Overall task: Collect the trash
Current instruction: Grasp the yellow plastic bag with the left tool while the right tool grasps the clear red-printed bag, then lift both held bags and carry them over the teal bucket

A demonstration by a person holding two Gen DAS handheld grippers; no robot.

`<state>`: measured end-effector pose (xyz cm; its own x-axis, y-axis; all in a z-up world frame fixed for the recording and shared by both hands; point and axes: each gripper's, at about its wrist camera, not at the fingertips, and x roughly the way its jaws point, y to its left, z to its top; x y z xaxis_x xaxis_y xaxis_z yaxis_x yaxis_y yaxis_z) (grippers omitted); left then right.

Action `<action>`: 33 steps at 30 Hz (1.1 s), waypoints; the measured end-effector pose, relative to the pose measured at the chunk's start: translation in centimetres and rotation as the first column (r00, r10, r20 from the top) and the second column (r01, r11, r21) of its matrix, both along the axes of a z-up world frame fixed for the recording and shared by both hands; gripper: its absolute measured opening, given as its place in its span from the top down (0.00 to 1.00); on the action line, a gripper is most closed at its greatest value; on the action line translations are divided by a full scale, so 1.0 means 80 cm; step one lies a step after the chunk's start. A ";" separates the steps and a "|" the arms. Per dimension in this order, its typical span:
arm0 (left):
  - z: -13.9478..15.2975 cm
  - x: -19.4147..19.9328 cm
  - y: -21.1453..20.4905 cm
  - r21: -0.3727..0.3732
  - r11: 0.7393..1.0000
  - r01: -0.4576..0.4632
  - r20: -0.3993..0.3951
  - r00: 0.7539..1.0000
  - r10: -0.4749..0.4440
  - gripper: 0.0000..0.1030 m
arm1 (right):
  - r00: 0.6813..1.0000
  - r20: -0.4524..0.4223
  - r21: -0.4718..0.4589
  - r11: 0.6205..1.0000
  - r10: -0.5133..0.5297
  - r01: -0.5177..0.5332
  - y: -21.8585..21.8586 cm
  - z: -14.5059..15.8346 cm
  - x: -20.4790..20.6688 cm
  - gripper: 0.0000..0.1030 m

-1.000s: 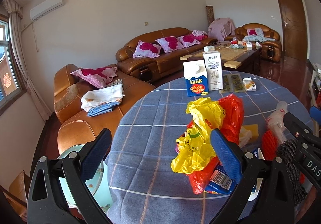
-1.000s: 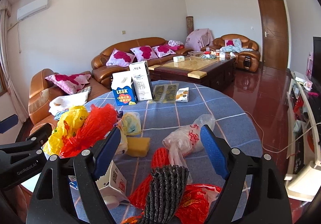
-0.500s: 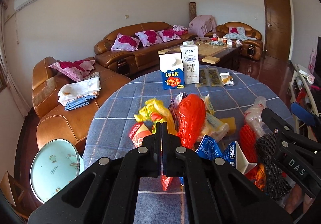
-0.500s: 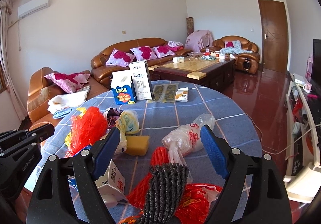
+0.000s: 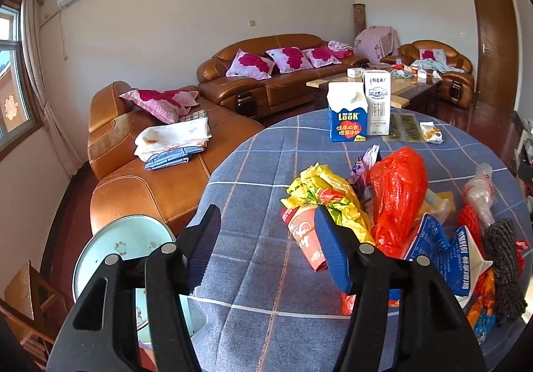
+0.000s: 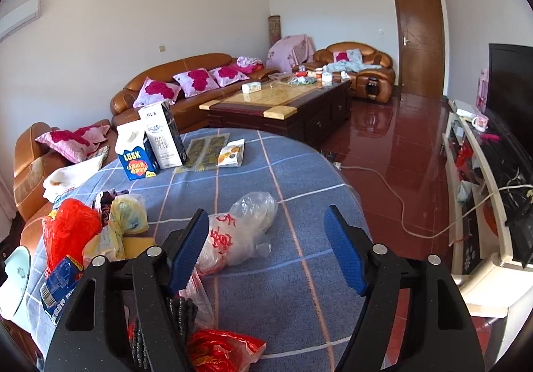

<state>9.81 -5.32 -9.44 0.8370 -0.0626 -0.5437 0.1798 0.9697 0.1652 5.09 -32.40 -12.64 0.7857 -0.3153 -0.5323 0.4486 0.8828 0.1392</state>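
While your left gripper [image 5: 266,248] and right gripper [image 6: 266,252] both hold their jaws apart and empty, the right blade partly hides a red cup [image 5: 304,233]; beyond, trash bags [image 5: 396,192] pile on the desk [image 5: 253,172].

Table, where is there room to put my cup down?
Bare cloth lies between the left gripper and the LOOK carton, left of the yellow bag. More lies right of the clear plastic bag, toward the table edge. It is crowded around the red bag.
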 end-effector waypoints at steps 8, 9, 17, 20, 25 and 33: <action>-0.031 0.028 -0.004 0.030 0.999 -0.022 -0.070 0.997 0.024 0.41 | 0.985 -0.126 0.047 0.992 0.121 -0.116 0.005 -0.021 0.068 0.32; -0.033 0.030 -0.003 0.026 0.999 -0.023 -0.079 0.997 0.025 0.41 | 0.979 -0.158 0.069 0.990 0.131 -0.122 0.004 -0.028 0.076 0.32; -0.040 0.033 -0.018 0.014 1.000 0.027 -0.091 0.996 -0.025 0.31 | 0.947 -0.188 0.186 0.956 0.261 -0.226 0.011 -0.055 0.094 0.55; -0.039 0.040 -0.025 0.005 0.999 0.039 -0.102 0.994 -0.038 0.31 | 0.945 -0.181 0.184 0.953 0.272 -0.239 0.013 -0.054 0.094 0.62; -0.038 0.048 -0.039 -0.022 0.996 0.085 -0.132 0.987 -0.087 0.31 | 0.944 -0.156 0.158 0.951 0.291 -0.267 0.019 -0.049 0.090 0.66; -0.035 0.060 -0.059 0.004 0.995 0.103 -0.155 0.983 -0.102 0.34 | 0.943 -0.151 0.138 0.951 0.297 -0.277 0.020 -0.049 0.089 0.66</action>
<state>14.63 -10.05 -12.26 0.7321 -0.1364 -0.6674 0.3025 0.9429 0.1392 12.21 -30.81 -16.56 0.7298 -0.0197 -0.6834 0.2040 0.9603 0.1902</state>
